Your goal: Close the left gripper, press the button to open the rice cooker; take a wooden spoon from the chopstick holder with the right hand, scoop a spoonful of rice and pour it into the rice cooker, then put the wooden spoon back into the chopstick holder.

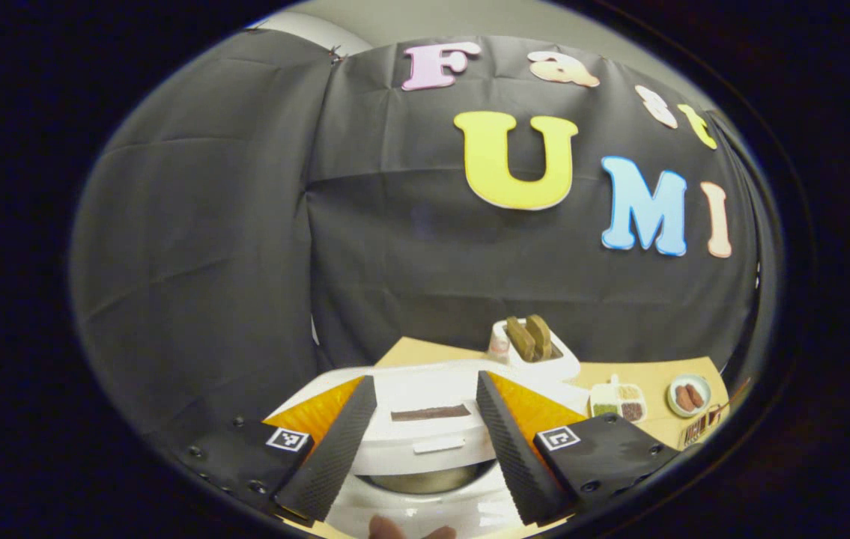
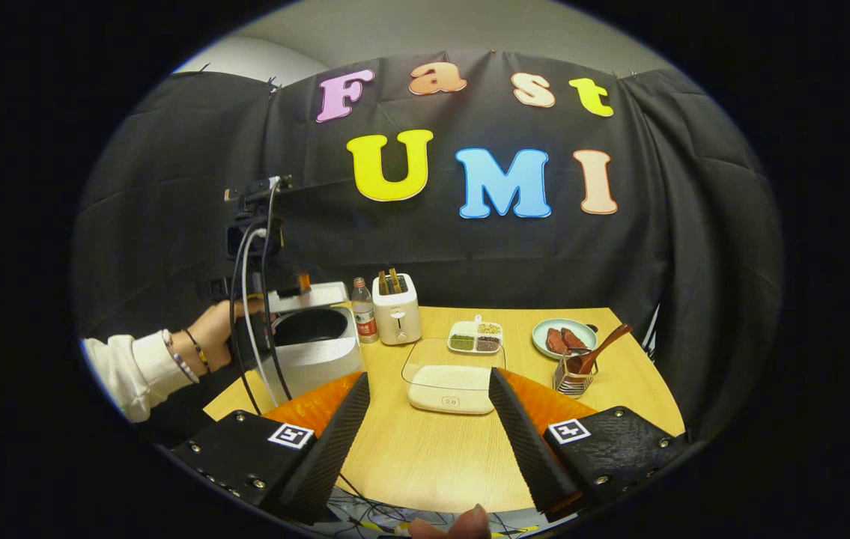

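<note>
A white rice cooker (image 2: 314,344) stands at the left edge of a light wooden table (image 2: 432,449), in the left-centre of the right gripper view, with its lid raised and its dark inner pot open to sight. Behind it a hand (image 2: 216,329) in a white sleeve holds the left gripper (image 2: 297,288), trailing cables, just above the raised lid; from here I cannot tell how that tool's fingers stand. In the left gripper view, the same cooker lies at the bottom centre, close up, its lid top and a curved strip of metal pot rim showing between the left gripper's fingers, which stand well apart with nothing between them. The cooker's lower body is cut off at the bottom edge there. The right gripper (image 2: 428,419) hangs over the near table edge at the bottom of its own view, fingers spread wide and empty. Ahead of it, at centre, sits a clear lidded container of rice (image 2: 451,382). To the right of that, a wire chopstick holder (image 2: 573,376) holds the wooden spoon (image 2: 600,348), its handle leaning toward the upper right; the bowl of the spoon is hidden inside the wires. Farther back stand a toaster (image 2: 395,307), a small bottle (image 2: 365,311), a divided dish of grains (image 2: 476,337) and a plate of sausages (image 2: 564,338). Bare tabletop lies between the right gripper and the rice container, and the table ends just right of the holder.
</note>
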The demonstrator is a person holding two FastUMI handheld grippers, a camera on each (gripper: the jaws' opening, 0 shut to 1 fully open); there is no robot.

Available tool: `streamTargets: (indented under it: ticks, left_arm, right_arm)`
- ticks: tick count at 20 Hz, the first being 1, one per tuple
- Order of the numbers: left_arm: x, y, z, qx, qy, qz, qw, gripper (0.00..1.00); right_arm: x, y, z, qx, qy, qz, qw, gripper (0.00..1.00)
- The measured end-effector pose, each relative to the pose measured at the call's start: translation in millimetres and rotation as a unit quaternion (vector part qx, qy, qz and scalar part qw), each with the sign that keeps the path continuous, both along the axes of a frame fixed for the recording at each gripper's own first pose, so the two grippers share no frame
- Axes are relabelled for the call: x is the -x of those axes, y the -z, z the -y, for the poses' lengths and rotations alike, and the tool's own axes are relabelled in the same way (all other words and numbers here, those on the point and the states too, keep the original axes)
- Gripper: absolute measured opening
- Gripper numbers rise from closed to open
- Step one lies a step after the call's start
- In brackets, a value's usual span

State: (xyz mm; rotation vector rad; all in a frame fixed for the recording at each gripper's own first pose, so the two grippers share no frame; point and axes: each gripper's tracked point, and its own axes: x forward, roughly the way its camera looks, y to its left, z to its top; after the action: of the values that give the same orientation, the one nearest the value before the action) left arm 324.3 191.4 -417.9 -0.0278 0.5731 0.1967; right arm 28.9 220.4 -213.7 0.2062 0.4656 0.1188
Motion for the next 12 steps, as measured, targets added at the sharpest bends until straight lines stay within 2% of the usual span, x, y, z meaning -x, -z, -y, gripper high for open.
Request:
streamTargets:
  ticks: [6, 9, 12]
  left_arm:
    - [39.3, 69.8, 14.1, -0.017, 0.002, -0.066, 0.998, 0.95]
    - [48.5, 74.3, 16.8, -0.006, -0.015, -0.056, 0.998, 0.94]
    - [53.6, 72.6, 17.1, -0.011, -0.008, -0.041, 0.999, 0.99]
  right_arm:
    - [12.2, 10.1, 1.8, -0.005, -0.002, -0.014, 1.0, 0.98]
    - [16.2, 12.5, 6.6, -0.01, 0.005, -0.019, 1.0, 0.98]
    - [17.0, 12.5, 13.8, -0.018, 0.017, -0.019, 1.0, 0.98]
